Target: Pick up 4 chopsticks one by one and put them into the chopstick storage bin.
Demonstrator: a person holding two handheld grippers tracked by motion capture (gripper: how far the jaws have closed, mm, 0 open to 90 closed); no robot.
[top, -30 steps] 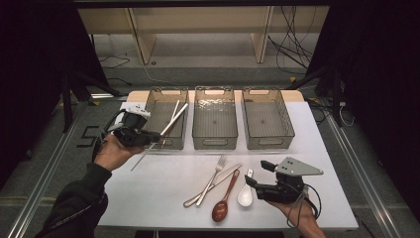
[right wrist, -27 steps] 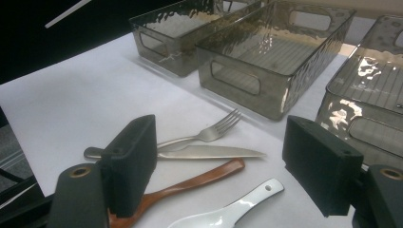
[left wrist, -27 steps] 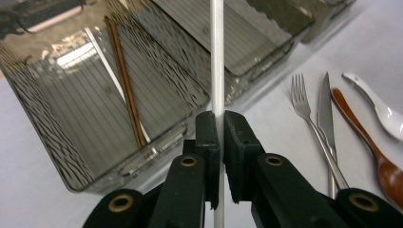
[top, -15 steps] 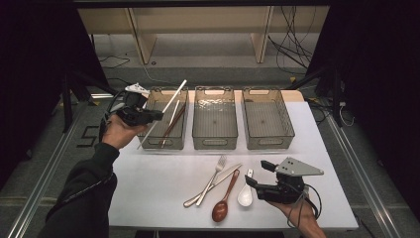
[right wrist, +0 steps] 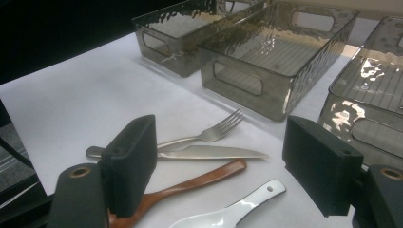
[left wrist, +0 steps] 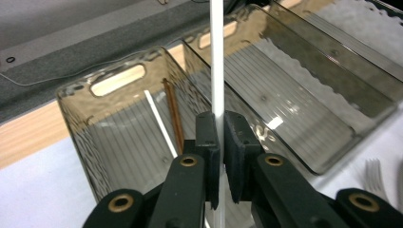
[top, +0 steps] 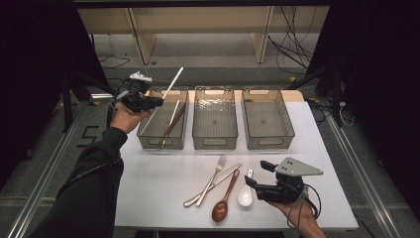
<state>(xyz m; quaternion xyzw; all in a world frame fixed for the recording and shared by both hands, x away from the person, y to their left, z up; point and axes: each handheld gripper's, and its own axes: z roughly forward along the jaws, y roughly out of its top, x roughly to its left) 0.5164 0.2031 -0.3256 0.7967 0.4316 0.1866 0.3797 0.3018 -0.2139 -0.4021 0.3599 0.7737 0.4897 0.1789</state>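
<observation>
I have a white chopstick (top: pixel 173 82) clamped in my left gripper (top: pixel 157 102); its jaws are pressed tight on the stick, as the left gripper view (left wrist: pixel 217 66) shows, with nothing else between them. The stick slants up and away from the jaws, in the air over the near-left corner of the left bin (top: pixel 148 141). That bin already has a white chopstick (top: pixel 173 113) and a brown chopstick (top: pixel 172 124) lying in it, side by side along its length. Next to it stand the middle bin (top: pixel 214 144) and the right bin (top: pixel 269 143), all three in a row at the far side of the white table (top: pixel 153 188).

Nearer to me on the table lie a fork (top: pixel 213 176) and a knife (top: pixel 212 186) crossing each other, then a wooden spoon (top: pixel 224 198) and a white soup spoon (top: pixel 246 192) just beside it. My right gripper (top: pixel 251 174) sits low just right of the soup spoon, jaws spread wide and gripping nothing; through the right gripper view I see the cutlery between and beyond them.
</observation>
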